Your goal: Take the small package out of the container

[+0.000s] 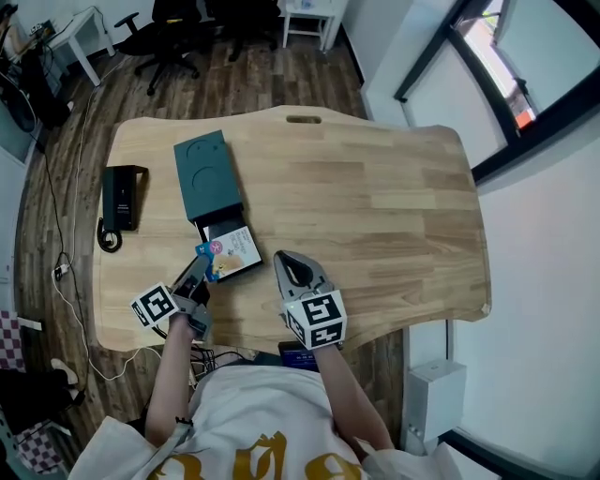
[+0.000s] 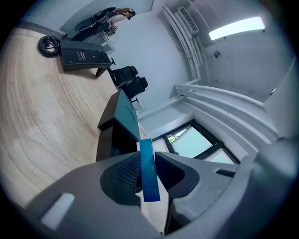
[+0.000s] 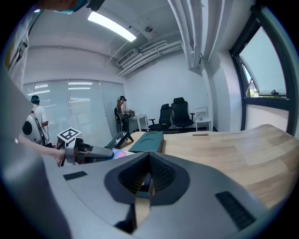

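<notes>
A dark teal container [image 1: 206, 173] lies on the wooden table [image 1: 375, 206], its drawer [image 1: 236, 248] pulled out toward me. My left gripper [image 1: 199, 265] sits at the drawer's front left corner, shut on the small blue package [image 1: 208, 249]. In the left gripper view the thin blue package [image 2: 148, 172] stands edge-on between the jaws of that gripper [image 2: 147, 156], with the container [image 2: 122, 119] just beyond. My right gripper [image 1: 286, 258] rests on the table right of the drawer, jaws shut and empty. The right gripper view shows its own closed tips [image 3: 148, 156], the left gripper [image 3: 88, 151] and the container [image 3: 148, 140].
A black desk phone [image 1: 122, 197] with a coiled cord lies at the table's left side, and it shows again as the phone [image 2: 81, 55] in the left gripper view. A handle slot [image 1: 303, 119] is cut near the far edge. Office chairs [image 1: 169, 28] stand beyond the table.
</notes>
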The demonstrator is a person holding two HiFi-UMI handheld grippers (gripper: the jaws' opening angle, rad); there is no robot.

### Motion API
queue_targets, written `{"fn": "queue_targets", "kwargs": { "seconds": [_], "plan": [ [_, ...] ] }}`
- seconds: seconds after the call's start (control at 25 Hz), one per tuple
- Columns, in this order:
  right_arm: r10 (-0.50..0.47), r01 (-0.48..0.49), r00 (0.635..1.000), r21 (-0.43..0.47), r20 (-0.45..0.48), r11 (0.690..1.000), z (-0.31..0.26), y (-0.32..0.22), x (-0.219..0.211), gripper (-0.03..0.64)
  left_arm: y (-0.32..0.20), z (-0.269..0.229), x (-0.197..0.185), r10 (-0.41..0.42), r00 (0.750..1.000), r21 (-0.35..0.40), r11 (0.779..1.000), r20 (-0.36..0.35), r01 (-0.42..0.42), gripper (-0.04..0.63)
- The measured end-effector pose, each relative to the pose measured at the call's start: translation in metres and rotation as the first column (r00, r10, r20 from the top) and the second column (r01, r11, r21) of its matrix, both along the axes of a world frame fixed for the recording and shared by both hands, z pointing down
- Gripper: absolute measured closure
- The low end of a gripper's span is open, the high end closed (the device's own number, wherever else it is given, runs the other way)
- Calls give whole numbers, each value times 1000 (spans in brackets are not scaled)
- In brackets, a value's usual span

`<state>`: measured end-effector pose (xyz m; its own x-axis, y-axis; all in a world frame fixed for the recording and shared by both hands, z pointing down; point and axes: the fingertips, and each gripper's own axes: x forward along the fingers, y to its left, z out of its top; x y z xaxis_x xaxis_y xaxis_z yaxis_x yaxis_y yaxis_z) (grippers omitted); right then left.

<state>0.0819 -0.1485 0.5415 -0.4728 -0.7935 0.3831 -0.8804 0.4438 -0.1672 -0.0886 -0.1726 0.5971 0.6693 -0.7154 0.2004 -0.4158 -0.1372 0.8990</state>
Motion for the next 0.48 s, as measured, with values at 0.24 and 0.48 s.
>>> {"fn": "queue_targets", "kwargs": {
  "seconds": [0.24, 0.48],
  "plan": [
    [17, -18, 1000, 24, 2, 1000, -10, 7, 6, 614, 4, -24, 3, -6, 999, 35, 999, -41, 7, 499],
    [19, -18, 1000, 62, -21, 998, -23, 14, 8, 614, 12, -42, 13, 16, 995, 36, 999, -96, -13, 499]
  ]
}}
